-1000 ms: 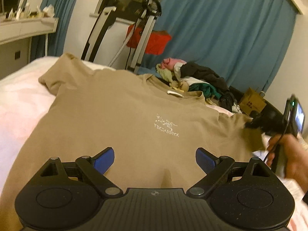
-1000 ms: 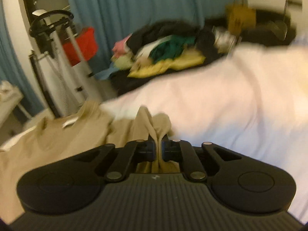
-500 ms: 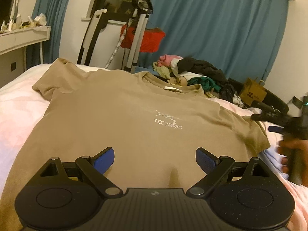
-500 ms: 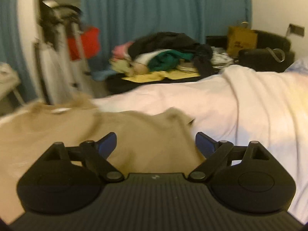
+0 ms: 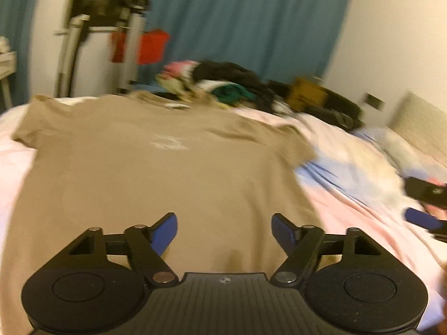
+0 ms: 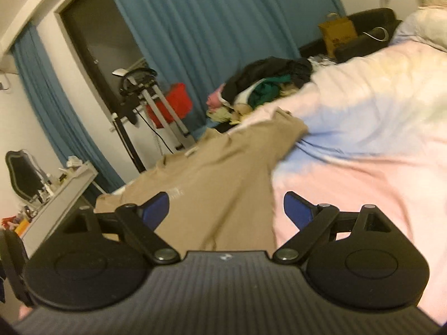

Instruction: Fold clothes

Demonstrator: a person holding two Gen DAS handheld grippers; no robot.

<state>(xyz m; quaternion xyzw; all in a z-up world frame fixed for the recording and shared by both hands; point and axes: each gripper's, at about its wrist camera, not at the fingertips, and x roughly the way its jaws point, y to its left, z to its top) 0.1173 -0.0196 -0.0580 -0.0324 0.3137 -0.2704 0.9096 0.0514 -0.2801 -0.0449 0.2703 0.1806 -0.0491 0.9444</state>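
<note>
Left tongs [image 5: 224,230] closing on nothing above the shirt [image 5: 145,173]; right tongs [image 6: 226,209] apart; clothes pile [image 6: 265,86] beyond the bed [image 6: 363,153].

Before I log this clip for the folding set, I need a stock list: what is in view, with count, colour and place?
T-shirt: one, tan with a small white chest print, spread flat on the bed.
Bed cover: one, pale pink and blue, under and right of the T-shirt.
Clothes pile: one heap, black, green, pink and yellow, beyond the bed.
Curtain: blue, along the far wall.
Metal stand: one, silver and black, by the curtain, something red behind it.
Paper bag: one, brown, far right by a dark seat.
Shelf: one, white, left wall, small items on it.
Left gripper: black, blue pads, over the T-shirt's lower part, jaws closing, nothing between them.
Right gripper: same make, open, over the T-shirt's right edge, empty.
</note>
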